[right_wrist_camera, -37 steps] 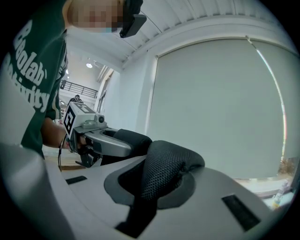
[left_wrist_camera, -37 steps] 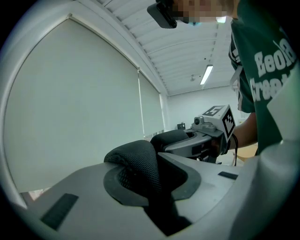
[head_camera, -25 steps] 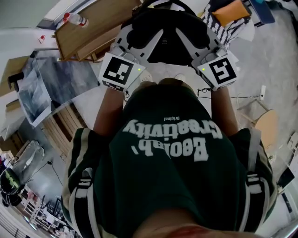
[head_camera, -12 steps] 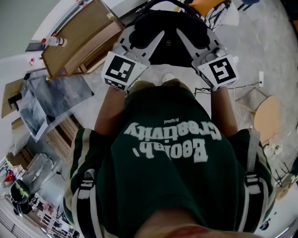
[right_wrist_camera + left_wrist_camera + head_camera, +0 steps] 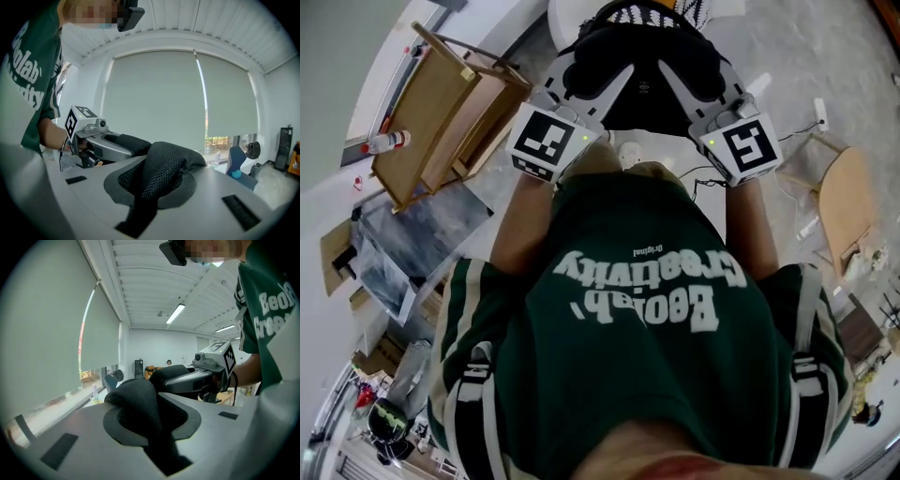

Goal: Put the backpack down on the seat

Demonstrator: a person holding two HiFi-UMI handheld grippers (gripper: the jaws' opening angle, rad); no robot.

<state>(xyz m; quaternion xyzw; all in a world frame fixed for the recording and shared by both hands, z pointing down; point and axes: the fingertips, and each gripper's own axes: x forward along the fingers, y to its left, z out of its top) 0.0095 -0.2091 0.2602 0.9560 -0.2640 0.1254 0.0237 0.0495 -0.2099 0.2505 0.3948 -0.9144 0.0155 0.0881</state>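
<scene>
The black backpack (image 5: 642,52) hangs in front of the person, above the floor, between both grippers. In the head view my left gripper (image 5: 598,86) reaches in from the left and my right gripper (image 5: 686,86) from the right. In the left gripper view a black mesh shoulder strap (image 5: 138,401) bulges between the jaws of the left gripper (image 5: 152,430), which is shut on it. The right gripper view shows the other mesh strap (image 5: 166,166) pinched in the right gripper (image 5: 152,190). Each gripper view also shows the opposite gripper holding the bag. I cannot tell which piece of furniture is the seat.
A wooden frame (image 5: 441,103) stands at the left with a bottle (image 5: 382,143) beside it. A round wooden seat-like piece (image 5: 846,202) is on the right floor. A zebra-patterned item (image 5: 661,11) lies beyond the bag. A cable (image 5: 787,150) trails on the floor.
The person has turned: the wooden frame and floor items have swung round in the head view. Both grippers keep the same hold on the straps and the bag stays between them.
</scene>
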